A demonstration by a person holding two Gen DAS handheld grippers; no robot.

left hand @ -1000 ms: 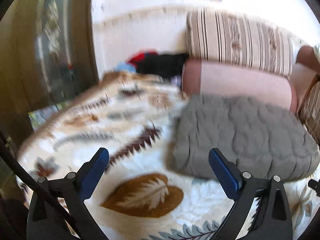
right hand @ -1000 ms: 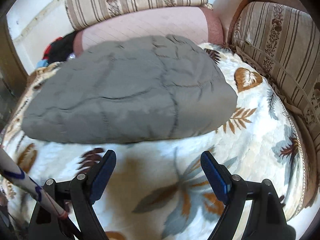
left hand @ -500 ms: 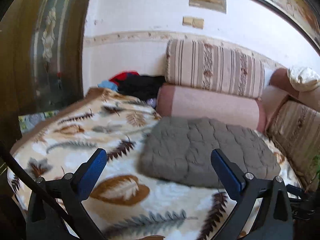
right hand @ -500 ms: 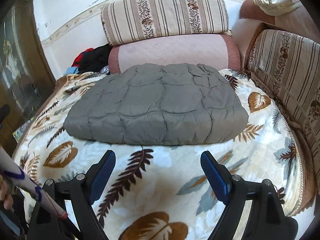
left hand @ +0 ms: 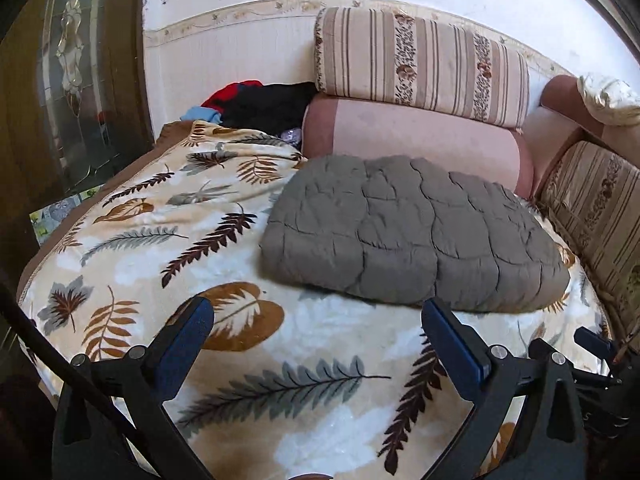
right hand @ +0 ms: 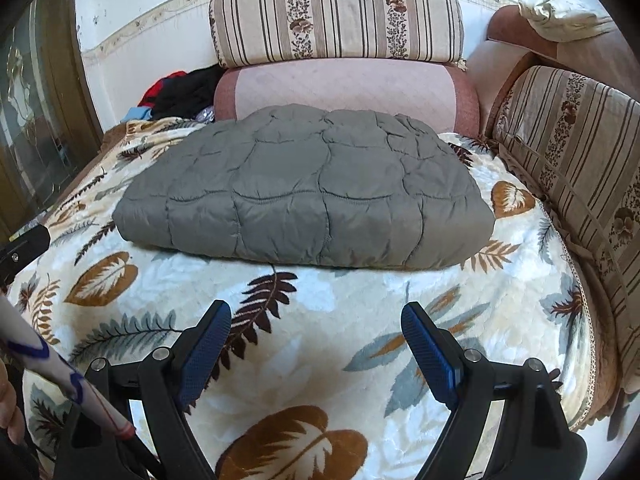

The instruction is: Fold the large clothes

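A grey quilted garment (left hand: 412,232) lies folded into a thick flat bundle on a leaf-patterned blanket (left hand: 160,240); it also shows in the right wrist view (right hand: 308,192). My left gripper (left hand: 316,336) is open and empty, held above the blanket in front of the bundle's near edge. My right gripper (right hand: 316,336) is open and empty, a little back from the bundle's near edge, over the blanket (right hand: 340,320).
A pink bolster (left hand: 412,136) and striped cushion (left hand: 420,68) lie behind the bundle. Striped cushions (right hand: 580,152) line the right side. A pile of red, black and blue clothes (left hand: 256,104) sits at the back left. A dark wooden door (left hand: 72,80) stands at left.
Both grippers have drawn back and up from the bundle, so more of the bed and wall shows. The bundle lies unmoved, and both grippers stay open.
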